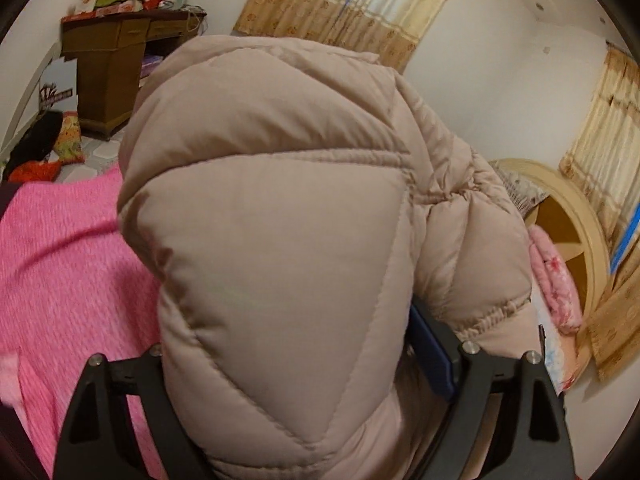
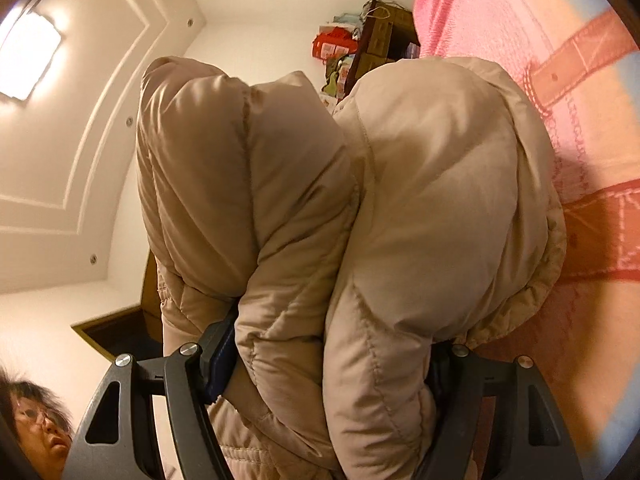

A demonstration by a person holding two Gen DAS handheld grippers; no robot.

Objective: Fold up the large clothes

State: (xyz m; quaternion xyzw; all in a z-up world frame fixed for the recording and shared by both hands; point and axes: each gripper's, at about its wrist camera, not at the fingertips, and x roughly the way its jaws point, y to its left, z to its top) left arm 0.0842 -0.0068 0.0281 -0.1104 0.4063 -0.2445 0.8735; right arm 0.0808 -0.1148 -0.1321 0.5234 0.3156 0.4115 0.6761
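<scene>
A puffy beige quilted jacket (image 1: pixel 280 208) fills the middle of the left wrist view and hangs above the pink bedspread (image 1: pixel 60 264). My left gripper (image 1: pixel 292 344) is shut on a thick fold of it, and the fabric bulges out past both fingers; one blue pad (image 1: pixel 432 356) shows at the right. In the right wrist view, which is rolled sideways, the same jacket (image 2: pixel 432 200) bulges in two lobes. My right gripper (image 2: pixel 332 360) is shut on it, with a blue pad (image 2: pixel 220 364) pressed into the fabric. Both pairs of fingertips are hidden by the padding.
A brown wooden desk (image 1: pixel 108 60) piled with boxes stands at the far wall, with clothes on the floor beside it. A round cream headboard (image 1: pixel 568 232) and a pink floral quilt (image 1: pixel 556 280) lie to the right. A person's head (image 2: pixel 36 432) shows low in the right wrist view.
</scene>
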